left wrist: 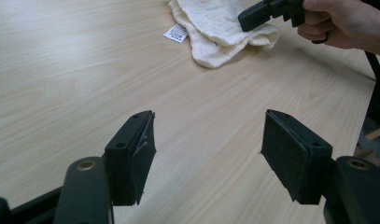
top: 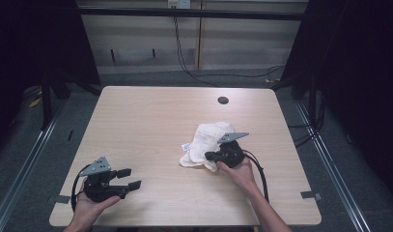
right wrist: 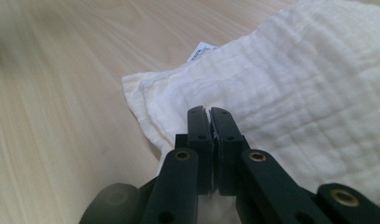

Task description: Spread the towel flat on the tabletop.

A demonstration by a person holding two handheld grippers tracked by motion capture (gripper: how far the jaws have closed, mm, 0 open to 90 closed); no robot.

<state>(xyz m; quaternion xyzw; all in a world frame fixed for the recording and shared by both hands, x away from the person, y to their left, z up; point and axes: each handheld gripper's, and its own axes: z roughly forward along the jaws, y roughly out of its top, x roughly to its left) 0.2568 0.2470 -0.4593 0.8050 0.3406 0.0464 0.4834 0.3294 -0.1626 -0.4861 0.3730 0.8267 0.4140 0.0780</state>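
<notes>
— Where does the cloth lie on the desk?

— The cream muslin cloth is crumpled right of the desk's middle, roughly halfway between the far and near edges. A small white label sticks out at its left side, flat on the wood. The desk is pale wood grain with a dark round cable hole near the far edge, right of centre.

— And the right gripper?

— The right gripper sits at the near right part of the cloth, held in the person's right hand. In the right gripper view its jaws are pressed together with hardly a slit between them, and the cloth lies directly under and ahead of them. Whether a fold is actually caught between the pads I cannot tell; the tips hide it.

— The left one?

— The left gripper is near the desk's near left corner, held in the left hand, well apart from the cloth. Its jaws are spread wide with only bare wood between them. From the left gripper view the cloth shows farther off, with the label beside it and the right gripper resting over the fabric.
</notes>
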